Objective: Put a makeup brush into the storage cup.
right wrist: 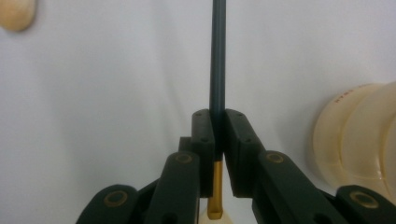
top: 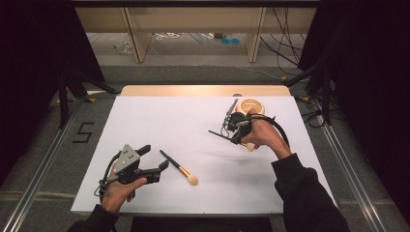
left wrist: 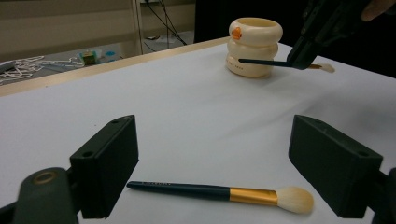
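Note:
A makeup brush with a dark handle, gold ferrule and pale bristles lies on the white table cover. My left gripper rests just left of it, open. In the left gripper view the brush lies across the gap between the wide-apart jaws. My right gripper hangs above the table beside a cream ringed holder, shut on a second brush. That brush's dark handle runs out past the shut jaws, and its gold ferrule sits behind them.
The cream holder stands near the far right of the cover, close to the wooden table edge. A cream rounded shape sits at one corner of the right gripper view. Cables and stands lie on the floor beyond the table.

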Tool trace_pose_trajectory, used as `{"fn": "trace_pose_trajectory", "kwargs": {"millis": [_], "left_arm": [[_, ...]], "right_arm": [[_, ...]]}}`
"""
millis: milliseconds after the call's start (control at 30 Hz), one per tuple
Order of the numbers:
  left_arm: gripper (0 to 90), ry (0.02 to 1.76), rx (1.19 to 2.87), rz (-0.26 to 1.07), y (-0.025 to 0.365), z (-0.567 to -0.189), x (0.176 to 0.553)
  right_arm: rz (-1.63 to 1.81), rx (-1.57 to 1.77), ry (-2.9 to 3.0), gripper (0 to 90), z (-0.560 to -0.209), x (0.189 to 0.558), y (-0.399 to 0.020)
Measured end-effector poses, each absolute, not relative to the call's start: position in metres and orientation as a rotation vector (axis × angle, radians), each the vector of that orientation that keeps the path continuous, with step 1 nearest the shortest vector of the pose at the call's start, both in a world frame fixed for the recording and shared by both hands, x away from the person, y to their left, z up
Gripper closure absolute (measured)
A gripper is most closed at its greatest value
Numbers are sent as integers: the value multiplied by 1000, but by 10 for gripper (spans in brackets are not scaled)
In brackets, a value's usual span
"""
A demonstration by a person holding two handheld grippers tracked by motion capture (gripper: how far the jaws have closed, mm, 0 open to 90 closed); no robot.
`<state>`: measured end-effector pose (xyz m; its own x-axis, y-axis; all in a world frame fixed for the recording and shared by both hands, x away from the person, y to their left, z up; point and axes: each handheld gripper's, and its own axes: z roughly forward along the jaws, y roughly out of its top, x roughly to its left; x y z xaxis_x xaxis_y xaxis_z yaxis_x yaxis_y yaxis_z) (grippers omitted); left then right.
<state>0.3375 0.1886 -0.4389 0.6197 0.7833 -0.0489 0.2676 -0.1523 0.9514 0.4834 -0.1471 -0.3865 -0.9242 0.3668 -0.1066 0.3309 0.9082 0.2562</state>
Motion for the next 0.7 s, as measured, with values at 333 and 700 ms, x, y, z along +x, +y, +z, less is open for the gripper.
{"fn": "trace_pose_trajectory", "kwargs": {"millis": [333,700], "left_arm": [[161,812,1793,484,180,-441,347],[164,745,1866,418,170,-443,353]], "right_arm": [[360,352,2925,830,-378,460,-137],[368,209,2945,830,-377,441,-127]]}}
